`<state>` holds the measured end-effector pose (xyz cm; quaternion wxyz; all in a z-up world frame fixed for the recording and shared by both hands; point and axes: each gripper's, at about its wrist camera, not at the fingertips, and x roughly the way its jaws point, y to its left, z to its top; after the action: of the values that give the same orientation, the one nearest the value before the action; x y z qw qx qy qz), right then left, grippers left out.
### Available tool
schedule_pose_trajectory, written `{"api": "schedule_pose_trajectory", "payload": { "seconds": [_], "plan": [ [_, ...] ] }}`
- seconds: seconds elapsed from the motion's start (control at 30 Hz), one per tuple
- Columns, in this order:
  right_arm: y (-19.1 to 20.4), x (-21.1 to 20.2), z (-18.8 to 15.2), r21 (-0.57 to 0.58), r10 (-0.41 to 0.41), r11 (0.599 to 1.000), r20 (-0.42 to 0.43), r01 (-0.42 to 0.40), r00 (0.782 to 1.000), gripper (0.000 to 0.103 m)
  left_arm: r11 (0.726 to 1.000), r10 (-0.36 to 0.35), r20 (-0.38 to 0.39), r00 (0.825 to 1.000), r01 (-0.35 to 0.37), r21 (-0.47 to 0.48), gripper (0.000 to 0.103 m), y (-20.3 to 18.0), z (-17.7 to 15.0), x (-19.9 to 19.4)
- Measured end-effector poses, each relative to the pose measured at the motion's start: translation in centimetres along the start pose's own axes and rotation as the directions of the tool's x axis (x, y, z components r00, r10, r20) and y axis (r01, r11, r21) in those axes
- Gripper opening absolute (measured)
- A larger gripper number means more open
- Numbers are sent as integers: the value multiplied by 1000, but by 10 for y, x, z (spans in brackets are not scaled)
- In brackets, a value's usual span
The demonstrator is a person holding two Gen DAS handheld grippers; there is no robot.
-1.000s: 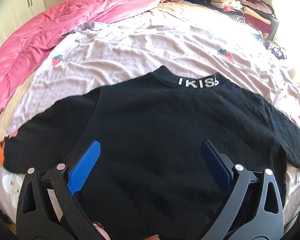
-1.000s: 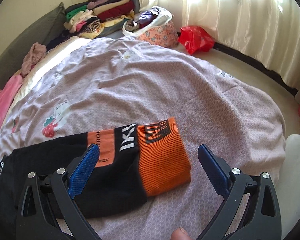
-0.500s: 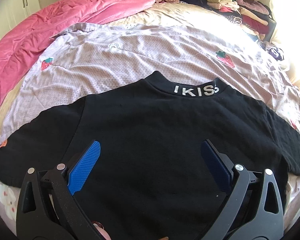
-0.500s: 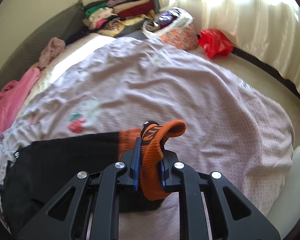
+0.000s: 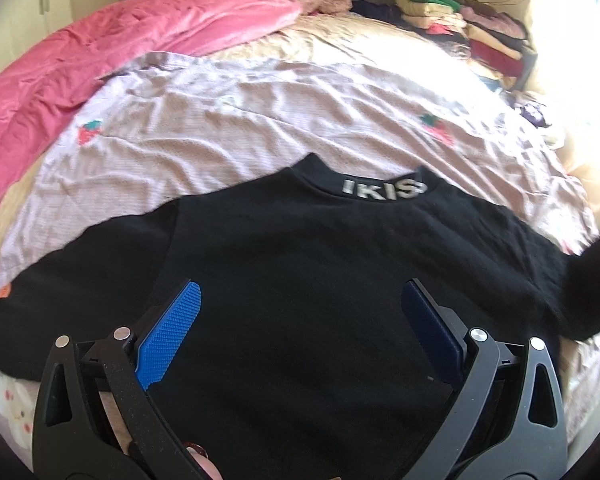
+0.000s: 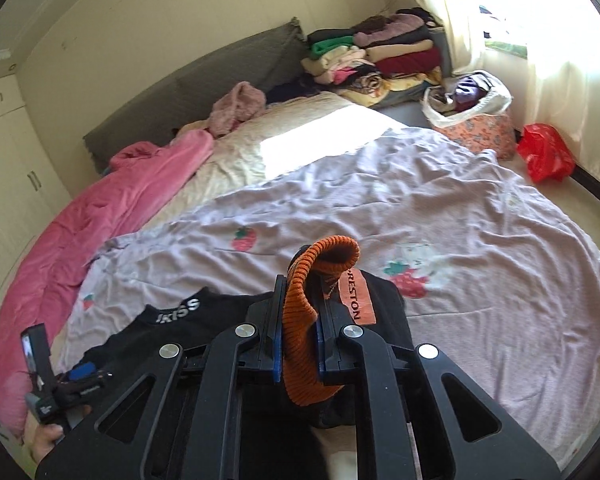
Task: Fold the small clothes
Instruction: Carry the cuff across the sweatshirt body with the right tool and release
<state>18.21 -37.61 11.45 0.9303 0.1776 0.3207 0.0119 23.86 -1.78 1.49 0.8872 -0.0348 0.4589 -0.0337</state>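
Left claw (image 5: 300, 336) hangs wide apart over the black sweater (image 5: 320, 272), gripping nothing; the sweater lies flat on the bed sheet (image 5: 260, 120), its lettered collar (image 5: 384, 188) at 12 o'clock. At 3 o'clock the right sleeve (image 5: 592, 276) rises off the bed.

Right claw (image 6: 298, 340) is clamped on the orange cuff (image 6: 304, 320), which bulges above its blue pads (image 6: 277, 344). My judgement: carry the cuff toward 9 o'clock, low and level, laying the sleeve straight across the chest without dragging the body.
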Motion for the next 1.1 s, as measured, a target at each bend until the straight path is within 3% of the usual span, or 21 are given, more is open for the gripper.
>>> {"api": "schedule_pose_trajectory", "payload": {
  "seconds": [0.17, 0.4, 0.53, 0.83, 0.93, 1.1],
  "plan": [
    [66, 24, -2, -65, 104, 992, -53, -108, 993, 11, 999, -50, -7, 999, 49, -15, 94, 2, -2, -4],
    [132, 65, -16, -95, 178, 977, -140, -192, 974, 11, 986, -165, -32, 986, 166, 13, 94, -1, -4, -10],
    [149, 80, -22, -90, 200, 972, -166, -217, 966, 11, 981, -181, -32, 983, 183, 59, 94, -9, -9, -13],
    [169, 88, -26, -111, 226, 963, -168, -246, 960, 17, 960, -274, -43, 961, 276, 54, 94, -6, -12, -12],
    [169, 85, -27, -112, 246, 958, -157, -265, 956, 34, 951, -306, -57, 950, 309, 34, 94, -2, -14, -6],
    [158, 84, -30, -111, 215, 966, -161, -234, 963, 34, 936, -352, -73, 933, 353, -7, 94, -2, -18, 10]
  ]
}}
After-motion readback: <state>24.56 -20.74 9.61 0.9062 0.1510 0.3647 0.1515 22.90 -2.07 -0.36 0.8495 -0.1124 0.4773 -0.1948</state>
